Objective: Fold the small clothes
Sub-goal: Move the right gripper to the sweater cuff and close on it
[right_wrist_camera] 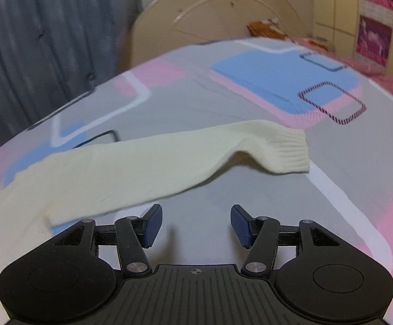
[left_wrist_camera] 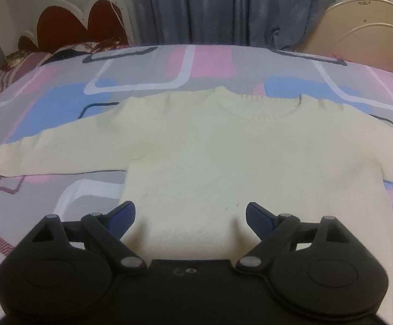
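A small cream knitted sweater (left_wrist_camera: pixel 212 151) lies flat on the bed, neck away from me, both sleeves spread sideways. In the left wrist view my left gripper (left_wrist_camera: pixel 190 216) hovers over the sweater's lower body near its left side edge, jaws wide apart with only cloth beneath them. In the right wrist view the sweater's right sleeve (right_wrist_camera: pixel 153 159) runs across the sheet, its ribbed cuff (right_wrist_camera: pixel 288 154) slightly humped at the far end. My right gripper (right_wrist_camera: pixel 196 226) stands open over bare sheet just below that sleeve, with nothing between its blue pads.
The bed sheet (left_wrist_camera: pixel 61 124) is grey with pink, blue and white rectangles. Behind the bed hang grey curtains (left_wrist_camera: pixel 212 8). A cream rounded headboard (right_wrist_camera: pixel 223 16) stands at the far right, and a red-and-white scalloped board (left_wrist_camera: pixel 77 21) with bundled cloth at the far left.
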`<state>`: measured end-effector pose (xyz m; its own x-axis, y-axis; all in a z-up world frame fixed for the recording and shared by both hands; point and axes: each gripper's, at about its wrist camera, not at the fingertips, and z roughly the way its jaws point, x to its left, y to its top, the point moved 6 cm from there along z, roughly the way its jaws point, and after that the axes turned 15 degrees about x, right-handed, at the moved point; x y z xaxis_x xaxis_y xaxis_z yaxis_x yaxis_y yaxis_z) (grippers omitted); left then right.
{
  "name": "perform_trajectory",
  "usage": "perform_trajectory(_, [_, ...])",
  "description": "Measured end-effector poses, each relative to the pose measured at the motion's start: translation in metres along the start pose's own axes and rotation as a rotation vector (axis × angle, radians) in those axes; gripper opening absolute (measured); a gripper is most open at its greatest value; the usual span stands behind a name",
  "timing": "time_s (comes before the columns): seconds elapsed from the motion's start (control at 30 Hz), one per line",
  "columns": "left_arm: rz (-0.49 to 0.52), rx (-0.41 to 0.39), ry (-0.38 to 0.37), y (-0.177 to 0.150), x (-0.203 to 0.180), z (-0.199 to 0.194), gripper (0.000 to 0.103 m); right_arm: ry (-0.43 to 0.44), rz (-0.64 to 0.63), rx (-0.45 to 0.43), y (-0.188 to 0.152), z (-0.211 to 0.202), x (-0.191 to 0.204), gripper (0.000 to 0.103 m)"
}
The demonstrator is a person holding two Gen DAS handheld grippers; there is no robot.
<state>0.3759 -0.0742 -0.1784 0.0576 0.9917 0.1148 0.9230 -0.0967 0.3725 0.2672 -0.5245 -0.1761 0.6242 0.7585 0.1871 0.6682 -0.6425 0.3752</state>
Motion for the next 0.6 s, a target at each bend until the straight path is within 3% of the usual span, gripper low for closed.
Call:
perform_trajectory(0.17, [-0.013,0.015,0.002,0.010,-0.012,0.014,0.083,0.013,0.044,0.040,0.023,0.033,-0.018,0.057])
perform_trajectory(0.37, [0.000,0.022,0.012,0.015,-0.019,0.022,0.079,0.035,0.123,0.018,0.045,0.046,-0.038,0.057])
perform_trajectory(0.43, [0.006,0.031,0.006,0.016,-0.020,0.024,0.078,0.028,0.133,0.009,0.050,0.048,-0.041,0.048])
perform_trajectory(0.5, [0.002,0.038,0.010,0.017,-0.019,0.026,0.077,0.014,0.136,0.008,0.053,0.048,-0.042,0.022])
perform_trajectory(0.6, [-0.004,0.034,0.005,0.019,-0.018,0.027,0.074,0.023,0.154,-0.005,0.055,0.048,-0.045,0.014])
